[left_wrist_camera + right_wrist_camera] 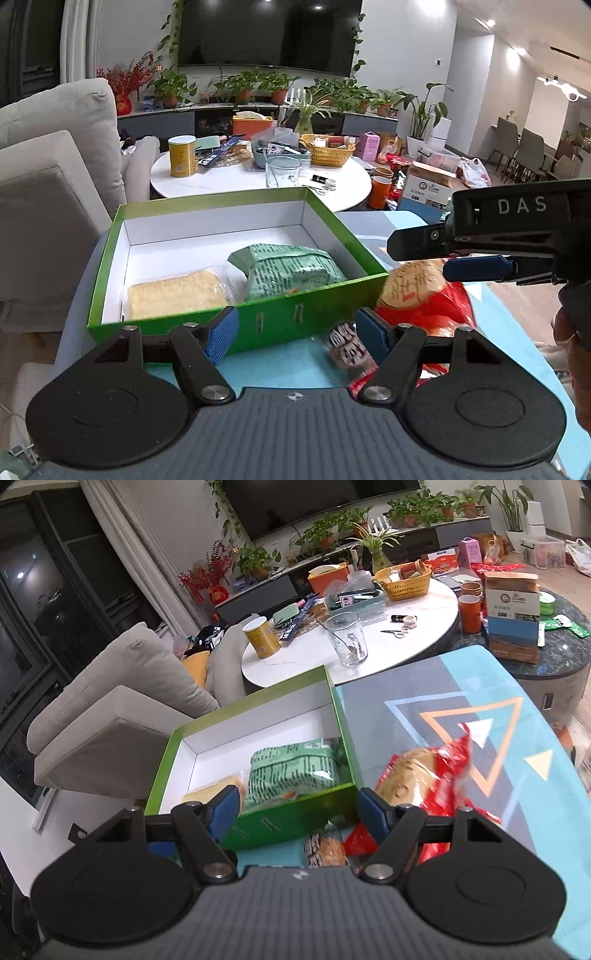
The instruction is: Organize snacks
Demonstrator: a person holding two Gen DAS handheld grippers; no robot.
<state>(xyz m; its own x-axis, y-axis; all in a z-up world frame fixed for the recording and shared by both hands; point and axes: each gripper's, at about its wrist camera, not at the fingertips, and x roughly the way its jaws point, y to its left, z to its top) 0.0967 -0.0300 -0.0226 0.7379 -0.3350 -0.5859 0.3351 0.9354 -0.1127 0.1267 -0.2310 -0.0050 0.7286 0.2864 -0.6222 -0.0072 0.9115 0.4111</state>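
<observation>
A green box [258, 321] with a white inside stands on a blue patterned mat [424, 686]. In it lie a pale yellow cracker pack [173, 295] and a green packet [291, 271]. Just right of the box's near corner sits a red bag holding a round cake [410, 291], blurred in both views. A small black, white and red pack [345, 343] lies in front of the box. My left gripper [297, 330] is open over that pack, its pads clear of it. My right gripper [421, 258] comes in from the right above the red bag, open, with nothing pressed between its pads [371, 808].
A grey sofa [55, 155] stands left of the box. Behind it is a white round table [229, 181] crowded with a yellow can, a clear cup, baskets and scissors. A dark round table with a cardboard box [511, 616] stands at the right. A hand [572, 339] grips the right tool.
</observation>
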